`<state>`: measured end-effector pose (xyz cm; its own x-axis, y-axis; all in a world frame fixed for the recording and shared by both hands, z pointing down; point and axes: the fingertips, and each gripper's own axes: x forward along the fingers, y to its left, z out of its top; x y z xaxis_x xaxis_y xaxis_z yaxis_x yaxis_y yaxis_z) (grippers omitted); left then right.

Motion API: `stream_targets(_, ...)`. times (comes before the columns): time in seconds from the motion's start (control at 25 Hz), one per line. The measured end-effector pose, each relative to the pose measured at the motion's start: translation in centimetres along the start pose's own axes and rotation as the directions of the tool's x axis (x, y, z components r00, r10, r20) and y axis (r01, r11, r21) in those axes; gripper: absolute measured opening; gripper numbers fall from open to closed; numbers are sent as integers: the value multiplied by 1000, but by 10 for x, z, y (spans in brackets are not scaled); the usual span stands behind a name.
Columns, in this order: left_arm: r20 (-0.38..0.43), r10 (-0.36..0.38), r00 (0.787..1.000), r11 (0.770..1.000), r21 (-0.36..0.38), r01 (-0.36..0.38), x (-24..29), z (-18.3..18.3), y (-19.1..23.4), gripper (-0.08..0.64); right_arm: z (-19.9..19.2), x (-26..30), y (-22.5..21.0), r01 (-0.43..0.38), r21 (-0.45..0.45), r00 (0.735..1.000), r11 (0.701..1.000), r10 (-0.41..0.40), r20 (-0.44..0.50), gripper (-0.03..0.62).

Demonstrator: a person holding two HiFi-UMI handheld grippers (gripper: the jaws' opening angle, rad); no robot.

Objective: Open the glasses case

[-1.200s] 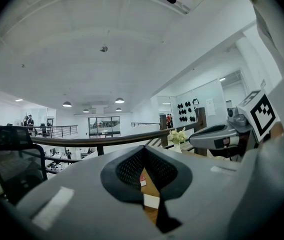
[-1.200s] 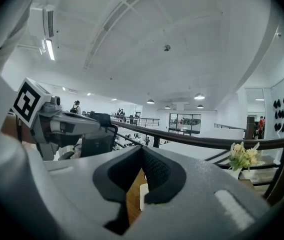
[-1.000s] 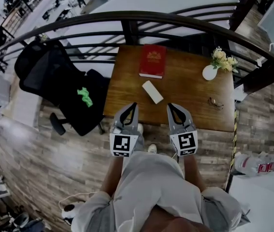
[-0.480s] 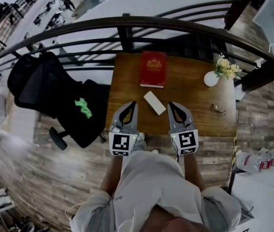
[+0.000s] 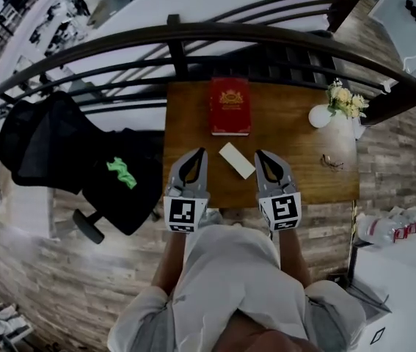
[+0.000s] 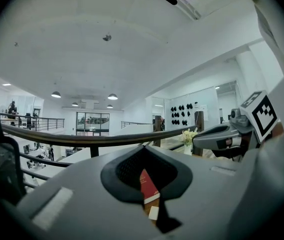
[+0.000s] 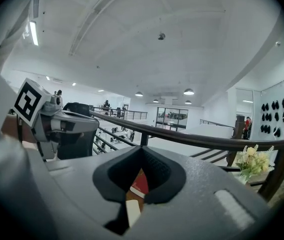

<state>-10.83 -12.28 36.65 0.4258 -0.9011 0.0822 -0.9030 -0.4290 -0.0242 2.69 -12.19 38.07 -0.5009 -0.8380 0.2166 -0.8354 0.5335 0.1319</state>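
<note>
Head view: case (image 5: 237, 160), white and oblong, lies flat on the wooden table (image 5: 296, 174), set diagonally, just in front of the red book (image 5: 230, 106) and apart from it. Lid appears shut. The case sits between the two gripper tips and slightly ahead of them, touching neither. Left gripper (image 5: 201, 152) is over the near table edge to the case's left, jaws clenched tip to tip, nothing held; its own view confirms this, with the tips meeting and only the book and case showing through the hole behind the tips. Right gripper (image 5: 259, 153) is over the near edge to the case's right, jaws likewise closed and empty; its view shows the same pair of objects through the hole, case nearer and book behind. Both grippers point toward the far side of the table, roughly parallel, marker cubes toward the person. Also on the table: a white vase (image 5: 319, 116) with pale flowers at the far right, and glasses (image 5: 330, 161) near the right edge, well apart from the case. A dark curved railing (image 5: 266, 31) runs beyond the table. A black chair (image 5: 53, 138) stands to the table's left.
</note>
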Motion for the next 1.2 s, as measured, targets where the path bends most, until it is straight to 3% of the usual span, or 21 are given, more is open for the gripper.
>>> stream_targets(0.28, -7, -77, 997, 997, -20, 77, 20, -21, 14, 20, -8, 22, 0, 49, 9, 998, 999, -49, -34, 3)
stream_targets(0.52, -56, -130, 990, 990, -63, 126, 39, -57, 14, 20, -36, 37, 0, 39, 1, 995, 999, -39, -89, 5)
stream_targets(0.96, -171, -130, 977, 989, -89, 116, 55, -119, 11, 20, -89, 57, 1, -32, 29, 982, 999, 36, -187, 5)
stream_targets(1.2, -250, -134, 959, 989, -98, 112, 62, -154, 5, 20, -119, 70, -2, -68, 35, 967, 997, 74, -244, 5)
